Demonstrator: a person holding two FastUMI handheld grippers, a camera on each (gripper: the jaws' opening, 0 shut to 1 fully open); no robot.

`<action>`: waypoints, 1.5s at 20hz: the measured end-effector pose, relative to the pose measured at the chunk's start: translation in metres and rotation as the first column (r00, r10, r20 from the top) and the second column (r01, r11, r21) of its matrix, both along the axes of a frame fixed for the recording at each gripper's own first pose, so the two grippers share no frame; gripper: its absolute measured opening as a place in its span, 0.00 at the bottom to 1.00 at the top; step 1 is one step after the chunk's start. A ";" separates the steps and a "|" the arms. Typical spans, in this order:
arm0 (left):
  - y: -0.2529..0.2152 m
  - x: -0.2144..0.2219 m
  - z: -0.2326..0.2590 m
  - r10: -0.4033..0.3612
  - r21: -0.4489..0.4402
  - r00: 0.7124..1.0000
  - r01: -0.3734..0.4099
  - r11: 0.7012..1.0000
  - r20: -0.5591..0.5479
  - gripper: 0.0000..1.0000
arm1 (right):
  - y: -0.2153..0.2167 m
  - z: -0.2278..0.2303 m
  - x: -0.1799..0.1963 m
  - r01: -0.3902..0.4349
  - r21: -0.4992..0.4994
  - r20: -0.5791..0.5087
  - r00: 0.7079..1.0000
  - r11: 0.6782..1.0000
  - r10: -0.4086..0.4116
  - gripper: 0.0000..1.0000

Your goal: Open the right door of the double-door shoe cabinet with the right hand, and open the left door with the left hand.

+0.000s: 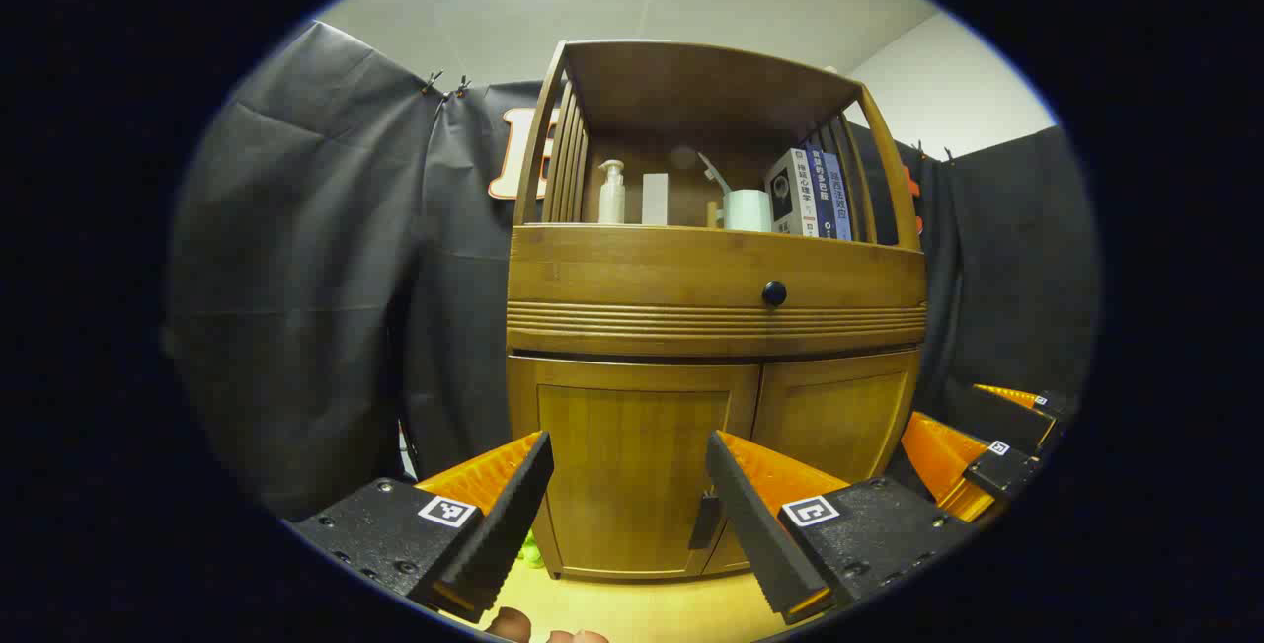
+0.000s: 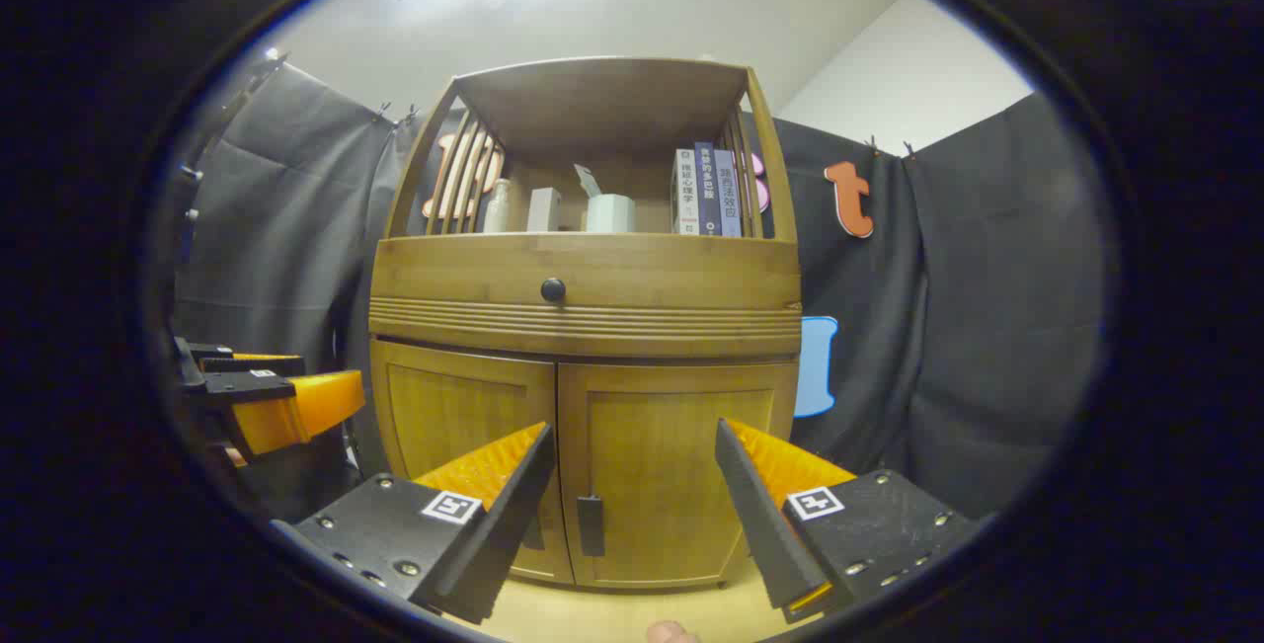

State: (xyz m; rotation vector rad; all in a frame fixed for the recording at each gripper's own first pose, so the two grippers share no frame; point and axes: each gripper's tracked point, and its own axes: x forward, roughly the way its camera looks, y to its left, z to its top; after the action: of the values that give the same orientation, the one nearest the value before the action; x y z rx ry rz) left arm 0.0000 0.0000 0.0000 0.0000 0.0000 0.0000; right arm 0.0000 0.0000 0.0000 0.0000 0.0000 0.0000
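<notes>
A wooden shoe cabinet stands ahead with both doors closed. In the left gripper view the left door [image 1: 632, 470] is straight in front, its dark handle [image 1: 705, 521] beside my left gripper [image 1: 628, 500], which is open and short of the door. The right gripper [image 1: 987, 445] shows at the far right there. In the right gripper view the right door [image 2: 667, 470] faces me, its dark handle [image 2: 590, 525] low between the fingers of my open right gripper [image 2: 632, 505], not touched. The left door [image 2: 459, 426] and the left gripper [image 2: 267, 396] show to the left.
Above the doors runs a drawer with a round black knob [image 1: 774, 293]. The open shelf on top holds a pump bottle [image 1: 611, 194], a white mug [image 1: 748, 209] and several books [image 1: 815, 194]. Black cloth walls close in on both sides. The floor [image 1: 632, 608] is pale wood.
</notes>
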 end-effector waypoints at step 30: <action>0.070 -0.008 -0.005 0.176 0.026 0.984 -0.176 0.984 -0.020 0.94 | 0.048 -0.137 0.079 -0.080 -0.037 -0.225 0.972 0.996 0.070 0.89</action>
State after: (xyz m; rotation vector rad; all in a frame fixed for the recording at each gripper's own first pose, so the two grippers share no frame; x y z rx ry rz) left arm -0.0075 0.0702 -0.0046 0.0246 0.0225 0.1768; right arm 0.0790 0.0483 -0.1365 -0.0460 0.2252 0.0756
